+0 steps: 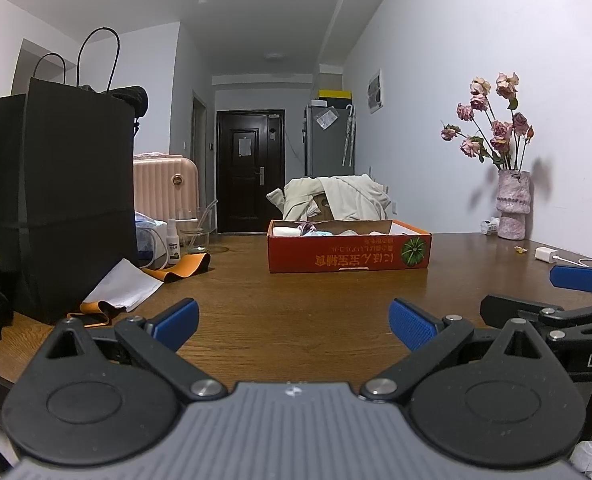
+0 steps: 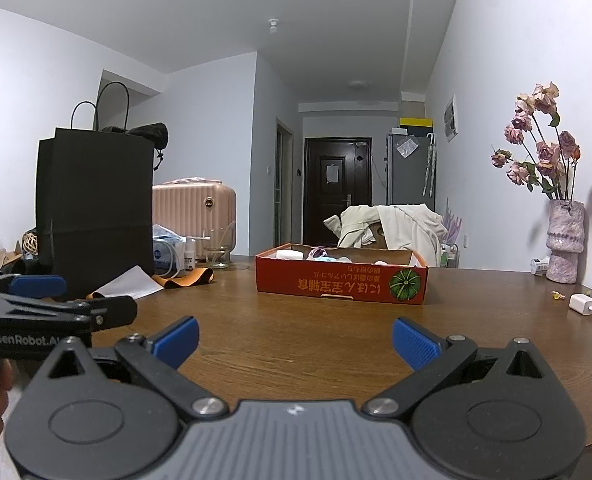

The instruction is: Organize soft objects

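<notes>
A shallow red cardboard box [image 1: 349, 254] [image 2: 341, 282] sits mid-table and holds several soft items, white, blue and patterned; I cannot make them out singly. My left gripper [image 1: 294, 326] hovers open over the near table edge, nothing between its blue pads. My right gripper [image 2: 295, 342] is open too, level with it and empty. In the left wrist view the right gripper's fingers [image 1: 580, 278] reach in from the right. The left gripper's fingers [image 2: 38, 286] show at the left edge of the right wrist view. An orange and black band [image 1: 178, 270] [image 2: 188, 278] lies left of the box.
A tall black paper bag [image 1: 64, 204] [image 2: 94, 208] stands at the left with a white sheet [image 1: 126, 286] at its foot. A spray bottle [image 1: 173, 248] and glass jar [image 1: 195, 232] stand behind. A vase of dried roses [image 2: 564, 240], a white charger [image 2: 584, 304] sit right.
</notes>
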Demonstrator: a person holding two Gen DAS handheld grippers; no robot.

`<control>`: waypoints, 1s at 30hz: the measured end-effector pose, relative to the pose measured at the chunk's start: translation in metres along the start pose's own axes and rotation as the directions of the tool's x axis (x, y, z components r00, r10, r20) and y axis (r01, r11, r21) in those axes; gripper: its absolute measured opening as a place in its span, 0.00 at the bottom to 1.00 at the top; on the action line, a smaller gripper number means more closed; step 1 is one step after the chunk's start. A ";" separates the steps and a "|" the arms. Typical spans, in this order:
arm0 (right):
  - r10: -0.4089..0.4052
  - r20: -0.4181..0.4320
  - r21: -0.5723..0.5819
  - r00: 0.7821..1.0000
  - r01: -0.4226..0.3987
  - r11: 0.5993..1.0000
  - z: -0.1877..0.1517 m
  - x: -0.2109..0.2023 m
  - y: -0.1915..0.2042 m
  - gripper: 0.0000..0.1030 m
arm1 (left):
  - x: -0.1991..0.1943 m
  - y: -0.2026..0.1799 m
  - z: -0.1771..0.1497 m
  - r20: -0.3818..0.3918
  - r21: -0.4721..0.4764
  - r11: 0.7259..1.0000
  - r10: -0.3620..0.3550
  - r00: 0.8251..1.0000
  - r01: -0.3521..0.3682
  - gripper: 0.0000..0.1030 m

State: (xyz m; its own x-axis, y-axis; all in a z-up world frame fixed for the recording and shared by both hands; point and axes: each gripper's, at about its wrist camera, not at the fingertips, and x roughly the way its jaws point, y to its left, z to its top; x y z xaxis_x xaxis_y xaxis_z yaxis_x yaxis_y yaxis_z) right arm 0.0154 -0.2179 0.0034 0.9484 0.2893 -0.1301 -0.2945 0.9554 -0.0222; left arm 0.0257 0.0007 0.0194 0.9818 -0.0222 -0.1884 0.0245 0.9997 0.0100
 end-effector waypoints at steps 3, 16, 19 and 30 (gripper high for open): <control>-0.001 0.001 0.002 1.000 0.001 1.000 0.000 0.000 0.000 1.00 | 0.000 0.000 0.000 0.001 0.000 1.000 0.000 1.000 0.000 1.00; 0.001 0.004 0.001 1.000 -0.001 1.000 0.001 -0.001 0.000 1.00 | 0.002 0.001 0.002 0.003 0.013 1.000 -0.016 1.000 0.016 1.00; 0.002 0.002 0.002 1.000 -0.002 1.000 0.000 0.000 -0.001 1.00 | 0.002 0.001 0.002 0.004 0.015 1.000 -0.017 1.000 0.017 1.00; -0.008 -0.011 0.015 1.000 0.008 1.000 0.004 0.008 -0.004 1.00 | 0.009 0.001 0.004 -0.007 0.013 1.000 -0.025 1.000 0.025 1.00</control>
State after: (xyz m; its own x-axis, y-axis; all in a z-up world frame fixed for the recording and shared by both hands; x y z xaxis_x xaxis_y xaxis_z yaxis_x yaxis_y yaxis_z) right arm 0.0245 -0.2192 0.0069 0.9493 0.2809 -0.1411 -0.2848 0.9585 -0.0083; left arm 0.0349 0.0016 0.0222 0.9796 -0.0468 -0.1952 0.0513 0.9985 0.0183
